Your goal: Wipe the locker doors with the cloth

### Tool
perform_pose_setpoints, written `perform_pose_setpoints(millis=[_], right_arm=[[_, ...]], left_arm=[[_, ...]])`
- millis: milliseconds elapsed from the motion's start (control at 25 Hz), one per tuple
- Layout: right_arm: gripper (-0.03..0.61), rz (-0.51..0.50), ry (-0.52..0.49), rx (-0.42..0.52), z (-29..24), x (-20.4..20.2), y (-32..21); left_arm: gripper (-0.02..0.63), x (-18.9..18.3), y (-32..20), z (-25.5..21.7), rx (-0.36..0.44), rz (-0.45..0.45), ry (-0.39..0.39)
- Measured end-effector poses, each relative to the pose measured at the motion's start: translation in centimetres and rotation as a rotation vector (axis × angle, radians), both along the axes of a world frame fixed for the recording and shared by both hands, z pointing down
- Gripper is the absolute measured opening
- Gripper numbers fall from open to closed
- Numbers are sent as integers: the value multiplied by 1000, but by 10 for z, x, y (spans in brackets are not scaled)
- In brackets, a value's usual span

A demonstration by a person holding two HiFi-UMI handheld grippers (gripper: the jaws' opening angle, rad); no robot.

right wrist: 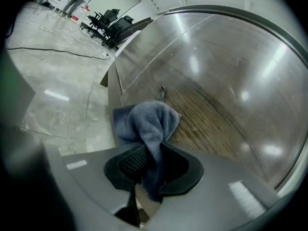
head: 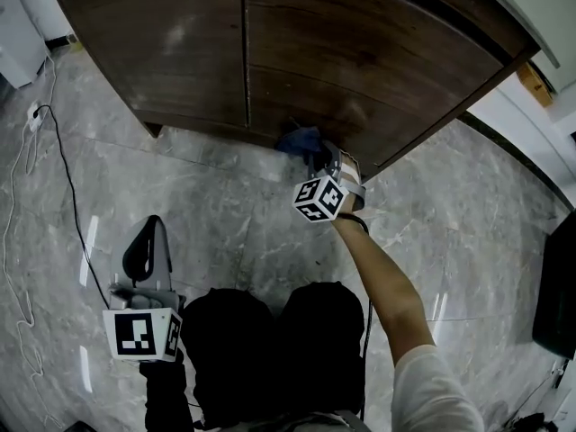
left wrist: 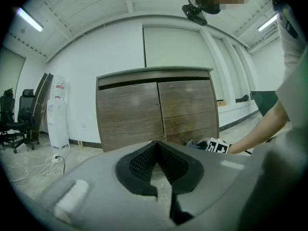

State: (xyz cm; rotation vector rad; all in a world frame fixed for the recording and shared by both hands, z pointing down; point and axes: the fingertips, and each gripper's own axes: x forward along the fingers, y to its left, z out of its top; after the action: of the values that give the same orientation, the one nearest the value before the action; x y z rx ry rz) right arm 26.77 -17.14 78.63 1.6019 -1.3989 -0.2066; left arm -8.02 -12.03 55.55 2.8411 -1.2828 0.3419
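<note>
The dark wooden locker has two doors, seen from the front in the left gripper view. My right gripper is shut on a blue-grey cloth and holds it low against the right door, near the bottom edge. In the right gripper view the cloth bunches out of the jaws and touches the door face. My left gripper hangs over the floor well short of the locker, its jaws together with nothing between them.
The floor is grey marble tile. A black cable runs across it at the left to a socket strip. A white water dispenser and office chairs stand left of the locker. A dark object sits at the right edge.
</note>
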Motion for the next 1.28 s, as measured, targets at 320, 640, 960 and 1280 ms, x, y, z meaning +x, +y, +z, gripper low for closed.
perform_pose_setpoints(millis=[320,640,960,1280], right_arm=[[72,-26,3,37,-54,-7,-9],[72,-89,49,154,-173,-24,-24],[74,-155,138,288,-323,-44,-45],[75,-155,169,386,-395,-56,-57]], left_arm=[[2,8,5,8,-21,15,8],[2,11,2,-3,-22,17,28],[2,6,0,-6,-26,7,69],[2,-2,-1,-12,-13,0,83]])
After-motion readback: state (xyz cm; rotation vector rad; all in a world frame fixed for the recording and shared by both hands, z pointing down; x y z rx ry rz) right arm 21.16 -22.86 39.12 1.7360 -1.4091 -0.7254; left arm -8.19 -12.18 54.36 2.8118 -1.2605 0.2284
